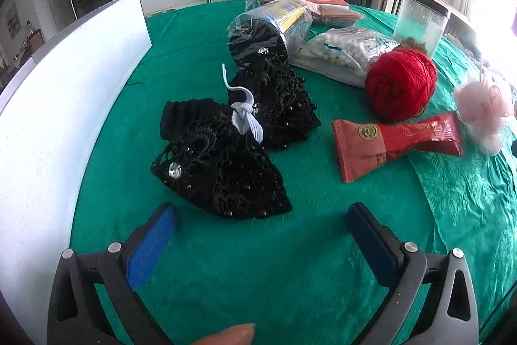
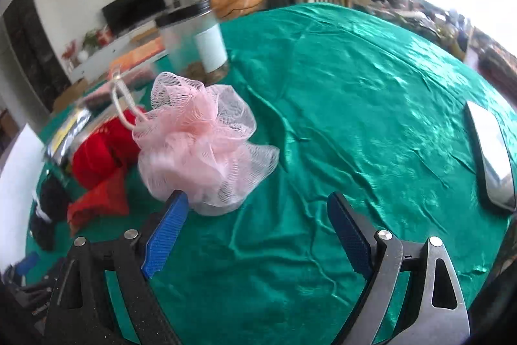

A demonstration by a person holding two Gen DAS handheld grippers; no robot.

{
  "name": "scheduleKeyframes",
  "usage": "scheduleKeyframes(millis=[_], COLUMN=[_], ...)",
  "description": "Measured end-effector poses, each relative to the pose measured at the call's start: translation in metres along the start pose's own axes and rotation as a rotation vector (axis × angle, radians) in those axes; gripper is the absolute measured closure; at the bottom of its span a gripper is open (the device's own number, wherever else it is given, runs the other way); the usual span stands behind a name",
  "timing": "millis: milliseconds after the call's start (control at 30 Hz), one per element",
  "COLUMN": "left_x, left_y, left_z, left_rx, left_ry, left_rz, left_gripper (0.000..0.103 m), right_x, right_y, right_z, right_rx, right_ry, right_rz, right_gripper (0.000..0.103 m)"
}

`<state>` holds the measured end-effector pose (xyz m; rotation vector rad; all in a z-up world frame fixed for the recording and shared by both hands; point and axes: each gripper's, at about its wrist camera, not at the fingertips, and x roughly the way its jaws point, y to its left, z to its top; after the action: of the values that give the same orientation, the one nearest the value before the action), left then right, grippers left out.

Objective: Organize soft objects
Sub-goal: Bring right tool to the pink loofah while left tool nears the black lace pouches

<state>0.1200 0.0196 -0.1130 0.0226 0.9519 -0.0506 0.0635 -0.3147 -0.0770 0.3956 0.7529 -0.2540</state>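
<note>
The left gripper (image 1: 261, 215) is held spread and empty just short of the black lace bundle (image 1: 219, 164) on the green cloth (image 1: 226, 274), apparently lined up for a grasp, while the right gripper (image 2: 258, 209), likewise spread and empty, is brought beside the pink bath puff (image 2: 200, 144), one fingertip (image 2: 176, 206) close against it.

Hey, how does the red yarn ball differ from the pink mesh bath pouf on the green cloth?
The red yarn ball is deep red; the pink bath pouf is pale and see-through. The yarn ball is tightly wound and round, while the pouf is loose, ruffled netting. The pouf has a white cord loop; no such loop shows on the yarn ball. Both rest on the green cloth, and neither is held.
</note>
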Motion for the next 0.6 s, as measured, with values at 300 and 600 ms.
scheduleKeyframes(millis=[300,600], left_x=[0.004,0.003], left_y=[0.002,0.002], left_z=[0.006,0.006], left_rx=[-0.007,-0.007], left_ry=[-0.001,-0.002], left_rz=[0.0,0.0], left_gripper=[0.0,0.0], right_x=[0.026,0.027], right_y=[0.05,0.059], right_z=[-0.024,-0.038], right_rx=[-0.242,-0.301], right_ry=[0.151,0.135], right_rz=[-0.038,-0.096], right_gripper=[0.013,0.009])
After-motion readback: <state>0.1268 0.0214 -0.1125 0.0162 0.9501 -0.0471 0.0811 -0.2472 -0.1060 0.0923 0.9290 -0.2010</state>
